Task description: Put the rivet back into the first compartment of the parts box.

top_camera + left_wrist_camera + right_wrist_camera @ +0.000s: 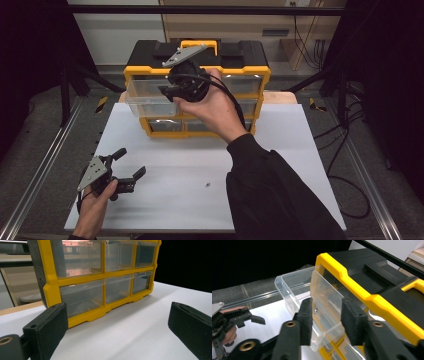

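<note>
Right gripper at the pulled-out drawer of the yellow organizer; left gripper idle, jaws apart.

One organizer at 12 o'clock on the white worktop, black top, yellow frame; six clear drawer fronts counted in the left gripper view, three over three. One drawer, top left, pulled out toward 9 o'clock. Two grippers: right gripper straddles the drawer's front wall, pads parted, not pressing on it, a small screw-like speck behind the wall; left gripper at 7 o'clock, wide open, nothing between its jaws. One tiny dark speck near 6 o'clock, too small to identify. Grey floor, metal rails either side, cables at 3 o'clock. The right hand hides the organizer's middle drawers.
</note>
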Motion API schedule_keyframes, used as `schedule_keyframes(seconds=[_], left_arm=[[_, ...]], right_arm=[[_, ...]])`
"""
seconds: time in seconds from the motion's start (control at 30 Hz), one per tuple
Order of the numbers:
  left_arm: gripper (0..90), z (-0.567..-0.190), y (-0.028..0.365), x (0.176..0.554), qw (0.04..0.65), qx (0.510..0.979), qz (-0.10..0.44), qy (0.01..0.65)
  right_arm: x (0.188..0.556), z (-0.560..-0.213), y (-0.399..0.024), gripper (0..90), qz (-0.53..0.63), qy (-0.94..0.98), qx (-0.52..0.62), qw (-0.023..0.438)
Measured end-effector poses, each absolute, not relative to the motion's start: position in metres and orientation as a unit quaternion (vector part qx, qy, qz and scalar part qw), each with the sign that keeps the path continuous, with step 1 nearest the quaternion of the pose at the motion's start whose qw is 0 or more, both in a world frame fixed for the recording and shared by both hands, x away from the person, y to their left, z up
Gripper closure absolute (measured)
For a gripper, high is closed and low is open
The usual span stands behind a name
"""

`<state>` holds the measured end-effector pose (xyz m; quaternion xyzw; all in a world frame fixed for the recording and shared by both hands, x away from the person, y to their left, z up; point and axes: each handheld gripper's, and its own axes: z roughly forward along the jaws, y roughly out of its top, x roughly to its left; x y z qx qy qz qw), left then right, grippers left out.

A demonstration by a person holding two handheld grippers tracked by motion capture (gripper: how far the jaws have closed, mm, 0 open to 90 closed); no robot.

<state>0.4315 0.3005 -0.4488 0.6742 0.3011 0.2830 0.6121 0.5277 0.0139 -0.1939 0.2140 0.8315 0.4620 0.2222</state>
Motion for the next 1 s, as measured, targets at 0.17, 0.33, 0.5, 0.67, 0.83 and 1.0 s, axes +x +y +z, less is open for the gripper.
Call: schedule_keyframes(seconds=[0.17, 0.33, 0.5, 0.67, 0.83, 1.0], left_arm=[[2.9, -0.449, 0.3, 0.431, 0.612, 0.674, 0.283, 0.301], [2.9, -0.449, 0.301, 0.431, 0.61, 0.676, 0.284, 0.3], [2.8, -0.449, 0.301, 0.431, 0.611, 0.676, 0.284, 0.3], [2.8, -0.449, 0.3, 0.431, 0.61, 0.677, 0.284, 0.299], [2.8, -0.449, 0.3, 0.431, 0.61, 0.677, 0.284, 0.3], [2.8, -0.449, 0.3, 0.431, 0.61, 0.677, 0.284, 0.299]], right_arm=[[0.521, -0.199, 0.004, 46.7, 0.457, 0.83, 0.219, 0.233], [0.514, -0.207, -0.006, 33.3, 0.449, 0.829, 0.224, 0.247], [0.508, -0.218, -0.014, 24.0, 0.438, 0.829, 0.231, 0.259], [0.503, -0.234, -0.022, 17.3, 0.426, 0.832, 0.238, 0.264], [0.5, -0.25, -0.03, 13.7, 0.415, 0.837, 0.245, 0.259], [0.5, -0.266, -0.038, 10.7, 0.396, 0.845, 0.254, 0.253]])
